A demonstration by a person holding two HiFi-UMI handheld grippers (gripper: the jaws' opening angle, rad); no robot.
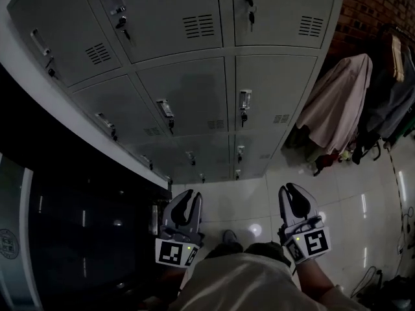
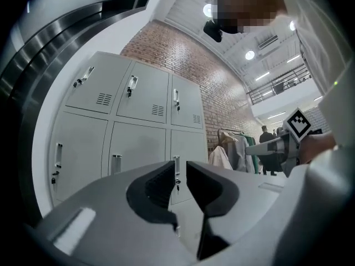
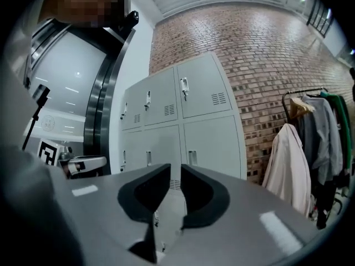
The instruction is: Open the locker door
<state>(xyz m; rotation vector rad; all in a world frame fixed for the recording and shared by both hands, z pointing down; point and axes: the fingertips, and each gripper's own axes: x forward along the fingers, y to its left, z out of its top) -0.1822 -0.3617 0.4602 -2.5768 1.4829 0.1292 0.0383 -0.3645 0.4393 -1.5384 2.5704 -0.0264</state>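
Observation:
A bank of grey metal lockers (image 1: 188,96) fills the upper head view, all doors closed. Each door carries a small chrome handle (image 1: 164,109) with a key hanging under it. My left gripper (image 1: 188,198) and right gripper (image 1: 292,188) are held low at the bottom, side by side and well away from the lockers. Both point at the lower doors. In the left gripper view the left gripper (image 2: 178,168) shows a narrow gap with nothing in it. A slim empty gap also shows in the right gripper (image 3: 175,170). The lockers (image 3: 211,143) stand beyond both.
A clothes rack with a pale coat (image 1: 337,105) and dark jackets stands right of the lockers against a brick wall (image 1: 369,5). A dark glossy panel (image 1: 78,225) runs along the left. The floor is pale glossy tile (image 1: 246,199). A person (image 2: 265,140) stands far off.

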